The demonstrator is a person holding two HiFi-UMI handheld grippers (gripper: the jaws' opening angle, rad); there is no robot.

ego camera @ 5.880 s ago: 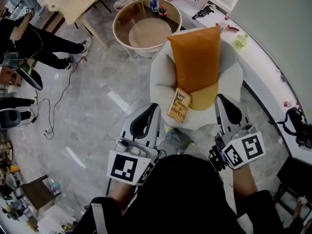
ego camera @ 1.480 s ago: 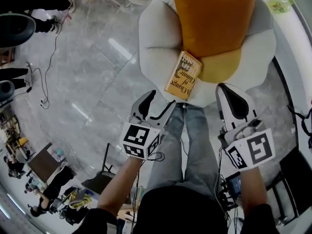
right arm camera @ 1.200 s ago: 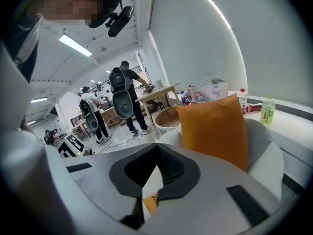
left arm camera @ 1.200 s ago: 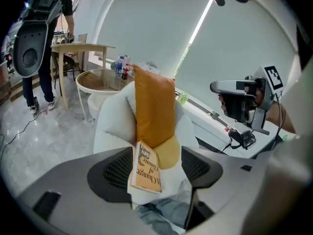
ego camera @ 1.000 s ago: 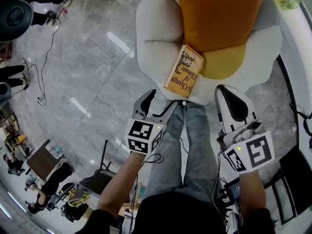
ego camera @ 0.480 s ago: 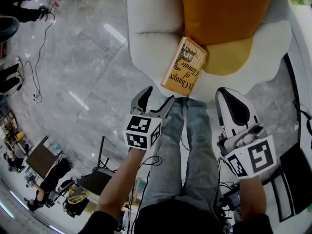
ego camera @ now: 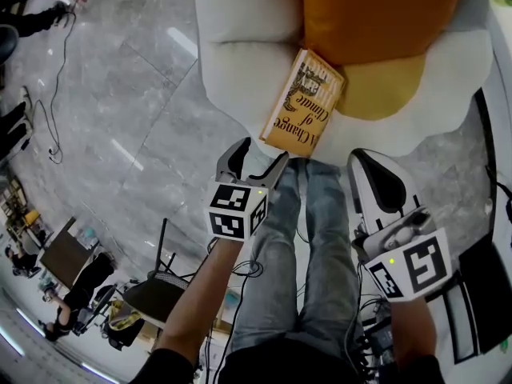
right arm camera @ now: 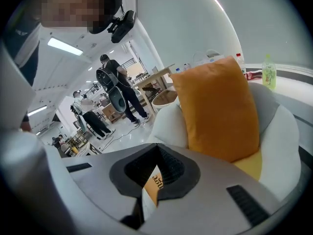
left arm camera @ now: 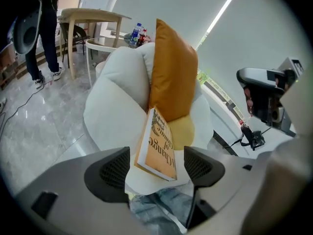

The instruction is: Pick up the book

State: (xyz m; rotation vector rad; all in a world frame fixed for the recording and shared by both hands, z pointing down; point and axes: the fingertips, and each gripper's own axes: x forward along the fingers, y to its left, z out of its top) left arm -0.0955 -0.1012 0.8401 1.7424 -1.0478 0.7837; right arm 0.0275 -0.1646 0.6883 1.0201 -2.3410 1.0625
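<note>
Both tongs sit lower now, closer to the book (ego camera: pixel 304 102). The left tongs (ego camera: pixel 258 157) have just been widening; they're spread, book just beyond their tips, untouched, on the chair (ego camera: pixel 240 46). The right tongs (ego camera: pixel 364 160) are pressed together, empty. The book looks light, stiff and slick, so pinching its near end seems best.

1. Open air lies between the left gripper (ego camera: pixel 261 152) and the book (ego camera: pixel 304 102). Its jaws, just opened wider, stand apart, and the book's near end lines up with the gap, untouched.
2. The orange pillow (ego camera: pixel 376 14) presses on the book's far end, so there is no way in from there.
3. The white chair (ego camera: pixel 240 46) bulges up along the book's left flank.
4. The person's knees (ego camera: pixel 312 214) crowd the seat front, under the approach.
</note>
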